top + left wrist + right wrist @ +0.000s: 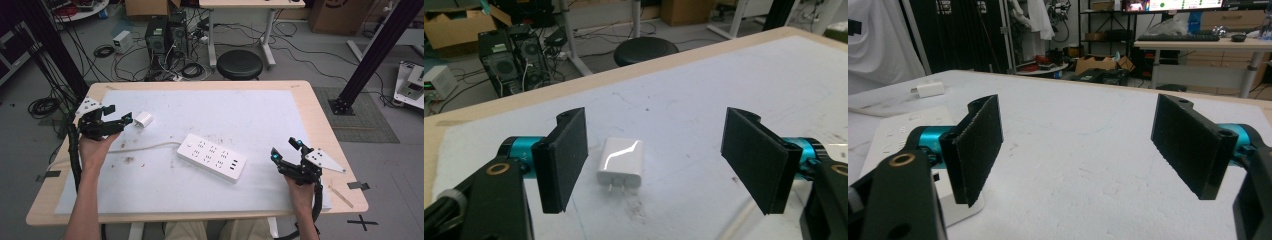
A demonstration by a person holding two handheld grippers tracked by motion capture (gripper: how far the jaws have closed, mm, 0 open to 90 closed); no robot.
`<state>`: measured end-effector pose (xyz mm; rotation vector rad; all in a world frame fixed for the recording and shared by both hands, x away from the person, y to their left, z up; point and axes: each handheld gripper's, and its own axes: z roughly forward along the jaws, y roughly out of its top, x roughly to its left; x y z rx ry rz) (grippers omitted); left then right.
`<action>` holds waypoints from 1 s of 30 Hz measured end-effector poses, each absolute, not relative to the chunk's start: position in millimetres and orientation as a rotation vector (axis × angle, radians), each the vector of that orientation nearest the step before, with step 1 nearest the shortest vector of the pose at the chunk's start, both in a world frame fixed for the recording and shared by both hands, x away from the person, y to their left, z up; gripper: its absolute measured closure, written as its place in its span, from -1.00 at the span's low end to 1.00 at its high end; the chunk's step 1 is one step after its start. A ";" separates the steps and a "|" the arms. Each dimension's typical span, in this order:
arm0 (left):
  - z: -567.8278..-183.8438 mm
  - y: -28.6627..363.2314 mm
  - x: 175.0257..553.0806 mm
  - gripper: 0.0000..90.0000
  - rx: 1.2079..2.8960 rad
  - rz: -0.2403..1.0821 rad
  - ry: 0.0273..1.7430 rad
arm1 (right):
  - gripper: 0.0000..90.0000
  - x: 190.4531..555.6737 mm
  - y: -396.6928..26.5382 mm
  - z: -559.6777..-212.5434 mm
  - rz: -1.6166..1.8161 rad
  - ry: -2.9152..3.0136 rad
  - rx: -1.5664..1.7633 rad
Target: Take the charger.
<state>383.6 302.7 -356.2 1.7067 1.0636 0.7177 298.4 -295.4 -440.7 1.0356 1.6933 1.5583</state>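
Observation:
A small white plug adapter (143, 119) lies on the white mat at the left, its prongs turned toward my left gripper (120, 116). In the left gripper view the adapter (621, 162) sits between the wide-apart jaws, nearer the left one, and nothing touches it. My left gripper (659, 160) is open. A white power strip (212, 156) rests mid-table with its cord (142, 147) running off to the left. Near the table's right front, my right gripper (286, 149) is open and holds nothing. The right gripper view has the strip (893, 137) behind the left jaw and the adapter (930, 89) far off.
The white mat (240, 112) covers most of the wooden table (320, 120). Small crumbs of dirt (129, 160) lie near the cord. Beyond the far edge stand a black stool (240, 64), computer towers (157, 32) and tangled cables on the floor.

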 end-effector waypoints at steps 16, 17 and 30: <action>-378.5 288.6 442.6 -0.40 1.924 0.586 1.177 | -0.53 299.2 -293.9 -440.5 1.544 1.699 1.035; -378.5 288.6 442.6 -0.40 1.924 0.586 1.177 | -0.53 299.0 -293.6 -440.5 1.541 1.702 1.040; -399.4 292.7 458.4 -0.40 1.962 0.510 1.235 | -0.53 299.2 -292.0 -440.3 1.523 1.703 1.047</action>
